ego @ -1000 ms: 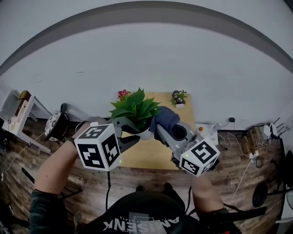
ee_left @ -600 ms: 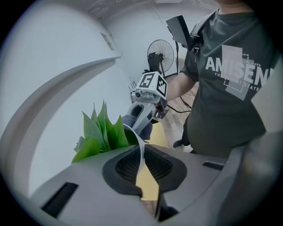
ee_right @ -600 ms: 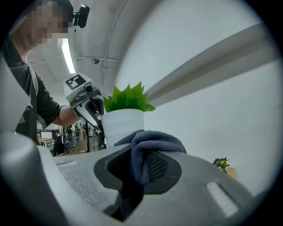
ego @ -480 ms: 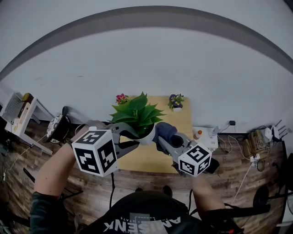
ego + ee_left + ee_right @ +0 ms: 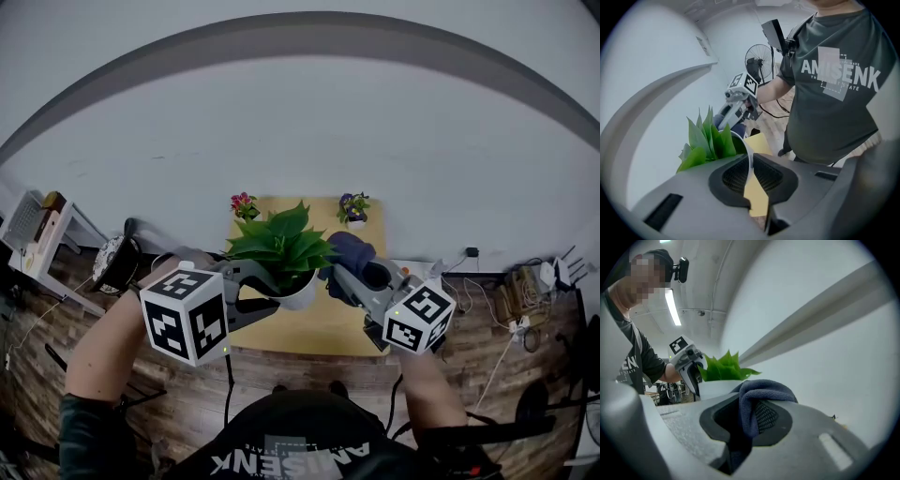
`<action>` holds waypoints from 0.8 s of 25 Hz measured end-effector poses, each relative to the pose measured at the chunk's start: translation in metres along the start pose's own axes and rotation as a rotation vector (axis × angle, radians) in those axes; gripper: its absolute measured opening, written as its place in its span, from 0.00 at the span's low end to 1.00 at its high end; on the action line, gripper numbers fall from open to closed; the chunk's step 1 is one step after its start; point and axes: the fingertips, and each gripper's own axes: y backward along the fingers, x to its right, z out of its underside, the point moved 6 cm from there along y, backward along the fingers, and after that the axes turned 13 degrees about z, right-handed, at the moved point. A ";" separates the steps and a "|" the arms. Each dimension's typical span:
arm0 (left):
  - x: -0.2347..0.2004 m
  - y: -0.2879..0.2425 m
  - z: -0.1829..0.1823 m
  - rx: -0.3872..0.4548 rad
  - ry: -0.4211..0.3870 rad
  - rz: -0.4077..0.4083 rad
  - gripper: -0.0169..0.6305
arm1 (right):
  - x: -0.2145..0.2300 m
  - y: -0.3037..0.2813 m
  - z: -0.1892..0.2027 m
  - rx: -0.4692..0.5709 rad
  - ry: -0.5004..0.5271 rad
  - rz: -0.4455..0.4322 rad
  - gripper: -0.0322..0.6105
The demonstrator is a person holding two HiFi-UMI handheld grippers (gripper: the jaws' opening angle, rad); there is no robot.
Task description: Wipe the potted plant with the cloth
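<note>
A potted plant with broad green leaves (image 5: pixel 281 246) stands in a white pot (image 5: pixel 296 292). My left gripper (image 5: pixel 272 283) is shut on the pot's thin rim (image 5: pixel 750 157), and the pot appears lifted over the near part of the yellow table (image 5: pixel 319 330). Leaves (image 5: pixel 705 140) rise left of the jaws. My right gripper (image 5: pixel 343 272) is shut on a dark blue cloth (image 5: pixel 354 253), bunched against the pot's right side and the leaves. In the right gripper view the cloth (image 5: pixel 754 401) drapes between the pads, with the pot (image 5: pixel 717 387) and my left gripper (image 5: pixel 686 363) just beyond.
Two small flowering pots stand at the table's far edge, one on the left (image 5: pixel 244 203) and one on the right (image 5: pixel 352 206), against a white wall. A fan (image 5: pixel 114 255) lies on the wood floor at left. Cables and power strips (image 5: pixel 511 291) lie at right.
The plant in my left gripper has shifted a little nearer and rightward in the head view. My right gripper with the cloth dipped beside the pot, then moved up and right.
</note>
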 end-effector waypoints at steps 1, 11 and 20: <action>0.000 -0.001 0.000 -0.010 -0.004 -0.007 0.07 | -0.004 -0.001 -0.011 0.021 0.015 -0.018 0.13; 0.003 -0.004 -0.003 -0.023 -0.015 -0.058 0.07 | -0.015 -0.008 -0.025 0.066 0.011 -0.073 0.13; -0.002 -0.009 0.006 -0.047 -0.011 -0.009 0.08 | -0.005 -0.023 0.035 -0.049 -0.061 -0.070 0.13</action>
